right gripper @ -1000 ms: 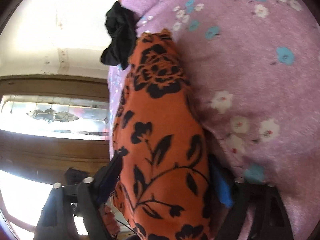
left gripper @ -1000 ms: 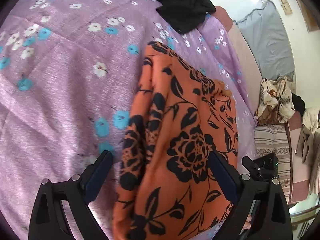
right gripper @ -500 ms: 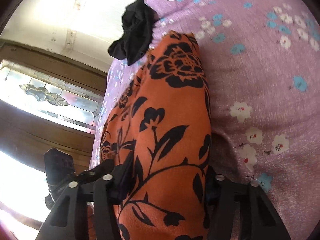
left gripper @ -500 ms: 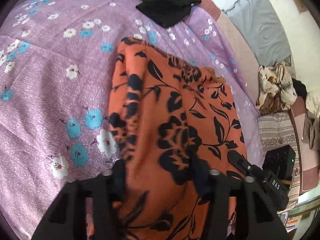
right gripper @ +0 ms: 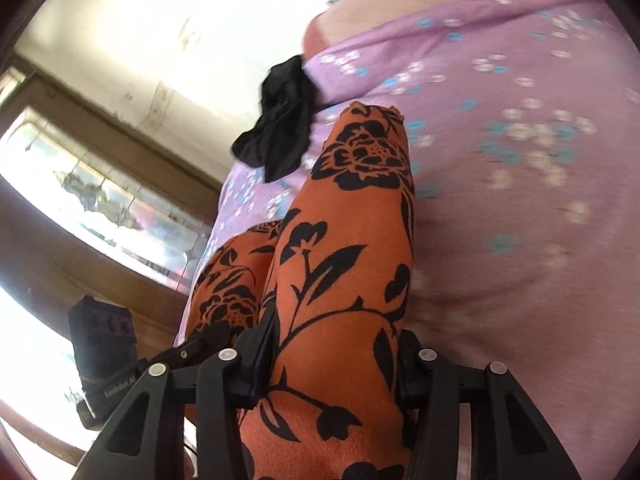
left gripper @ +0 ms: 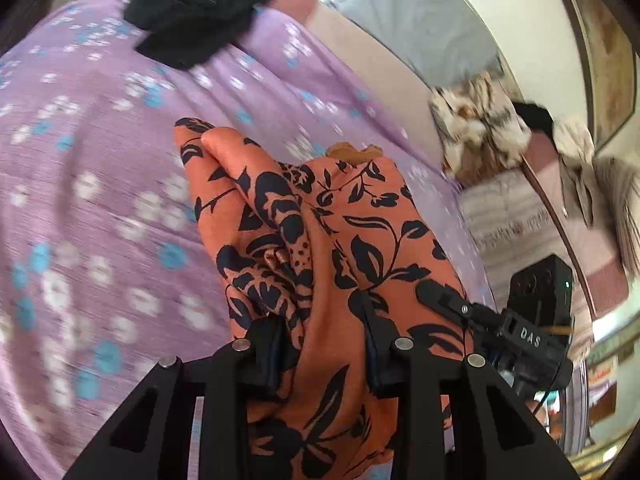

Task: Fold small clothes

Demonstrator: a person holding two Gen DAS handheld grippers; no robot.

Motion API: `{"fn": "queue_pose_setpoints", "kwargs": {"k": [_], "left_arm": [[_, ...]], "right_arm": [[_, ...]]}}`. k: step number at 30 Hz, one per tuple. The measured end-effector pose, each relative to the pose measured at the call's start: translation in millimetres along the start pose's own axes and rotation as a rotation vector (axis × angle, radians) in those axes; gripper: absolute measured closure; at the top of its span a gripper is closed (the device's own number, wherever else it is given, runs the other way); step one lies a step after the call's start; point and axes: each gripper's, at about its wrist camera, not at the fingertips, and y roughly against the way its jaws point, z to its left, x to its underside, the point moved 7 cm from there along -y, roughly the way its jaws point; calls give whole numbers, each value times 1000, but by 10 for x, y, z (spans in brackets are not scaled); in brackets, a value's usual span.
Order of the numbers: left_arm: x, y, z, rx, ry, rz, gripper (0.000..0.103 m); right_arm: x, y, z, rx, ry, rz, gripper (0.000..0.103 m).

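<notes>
An orange garment with a black flower print [left gripper: 320, 220] lies lengthwise on the purple flowered bedspread [left gripper: 100, 200]. My left gripper [left gripper: 324, 344] has its jaws closing on the near end of it, and the cloth is bunched tight between the pads. In the right wrist view the same orange garment [right gripper: 348, 248] runs away from me, and my right gripper [right gripper: 332, 356] is closing on its near end too, pads pressed into the cloth. The near end of the garment is raised off the bed. The other gripper's body [left gripper: 532, 320] shows at the right of the left wrist view.
A crumpled black garment [left gripper: 196, 16] lies at the far end of the bed, also visible as the black garment [right gripper: 280, 128]. Beyond the bed's right edge are a grey cloth [left gripper: 420, 20] and a heap of patterned clothes [left gripper: 480, 124]. A window [right gripper: 100, 200] is on the left.
Both grippers went from wide open around the garment's end to closed on it. Both have risen and moved, lifting the near end; the cloth is now bunched narrower.
</notes>
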Motion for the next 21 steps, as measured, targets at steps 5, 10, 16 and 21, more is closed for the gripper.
{"fn": "queue_pose_setpoints", "kwargs": {"k": [5, 10, 16, 21], "left_arm": [[192, -253, -259, -28, -78, 65, 67], [192, -337, -116, -131, -63, 113, 52], [-55, -92, 61, -202, -25, 14, 45], [-201, 142, -38, -223, -86, -120, 41]], "right_arm": [[88, 301, -413, 30, -82, 24, 54], [194, 234, -713, 37, -189, 96, 53], [66, 312, -779, 59, -263, 122, 43], [-378, 545, -493, 111, -106, -86, 43]]}}
